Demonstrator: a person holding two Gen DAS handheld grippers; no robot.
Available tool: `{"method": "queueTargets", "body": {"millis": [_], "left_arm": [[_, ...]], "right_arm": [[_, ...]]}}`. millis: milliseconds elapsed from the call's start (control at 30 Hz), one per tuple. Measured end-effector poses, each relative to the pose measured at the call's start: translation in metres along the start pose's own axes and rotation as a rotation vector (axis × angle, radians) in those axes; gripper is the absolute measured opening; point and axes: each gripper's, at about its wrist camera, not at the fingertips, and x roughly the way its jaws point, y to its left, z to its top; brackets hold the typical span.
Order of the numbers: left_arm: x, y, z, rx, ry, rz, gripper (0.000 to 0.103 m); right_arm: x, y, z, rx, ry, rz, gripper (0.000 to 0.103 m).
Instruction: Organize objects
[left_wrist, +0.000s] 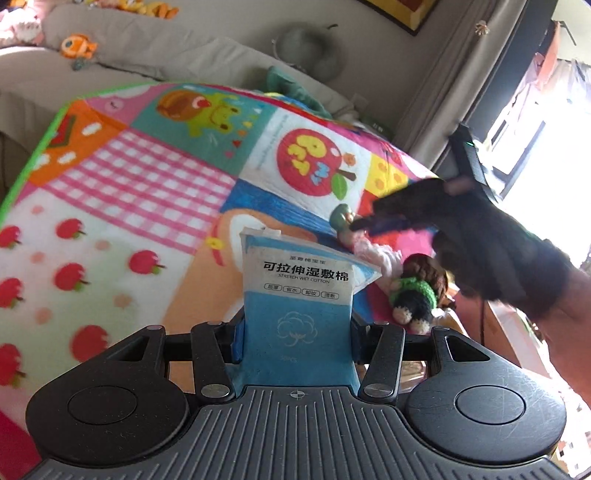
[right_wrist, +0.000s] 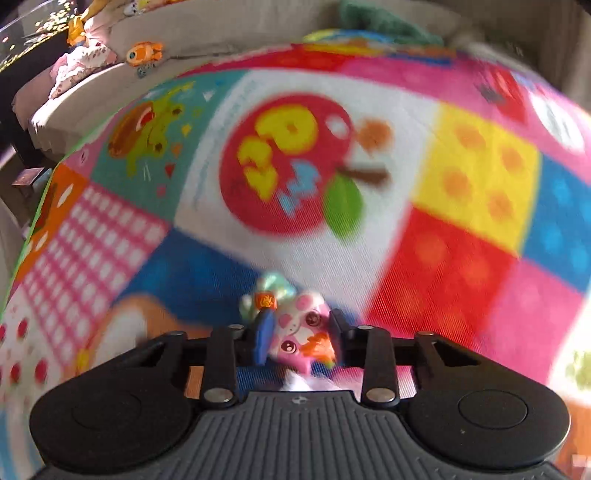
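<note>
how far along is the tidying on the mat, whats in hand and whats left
Nothing looks put away yet. In hand: the left claw is shut on a blue pack of stretch wet cotton, and the right claw is shut on a small pink toy figure. Left: a crocheted doll in green lies on the patchwork play mat, not yet picked up.

A cotton-pad packet (left_wrist: 295, 295) stands upright between the left claw's (left_wrist: 295, 328) fingers, above a patchwork blanket (left_wrist: 147, 177). To its right a crocheted doll (left_wrist: 417, 291) lies on the blanket. Behind that doll, a small figurine (right_wrist: 299, 332) sits between the right claw's (right_wrist: 300, 341) fingers. A sofa (left_wrist: 129, 48) lies beyond the blanket.
</note>
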Motion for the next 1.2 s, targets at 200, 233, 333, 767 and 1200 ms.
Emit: {"method": "queueTargets", "body": {"millis": [200, 233, 333, 767, 1200], "left_arm": [[0.005, -0.013, -0.005, 0.018, 0.013, -0.030, 0.054], [0.006, -0.014, -0.004, 0.016, 0.011, -0.028, 0.054], [0.007, -0.014, -0.003, 0.001, 0.003, -0.014, 0.054], [-0.008, 0.007, -0.004, -0.055, -0.017, 0.040, 0.054], [0.012, -0.050, -0.040, 0.024, 0.084, -0.098, 0.054]], "right_arm": [[-0.035, -0.011, -0.042, 0.028, 0.005, 0.037, 0.031], [-0.041, -0.009, -0.038, 0.034, -0.024, 0.041, 0.044], [-0.034, 0.003, -0.016, 0.044, -0.117, 0.020, 0.071], [0.017, 0.010, -0.017, -0.025, 0.041, 0.028, 0.045], [-0.148, 0.009, -0.165, -0.147, -0.131, 0.079, 0.068]]}}
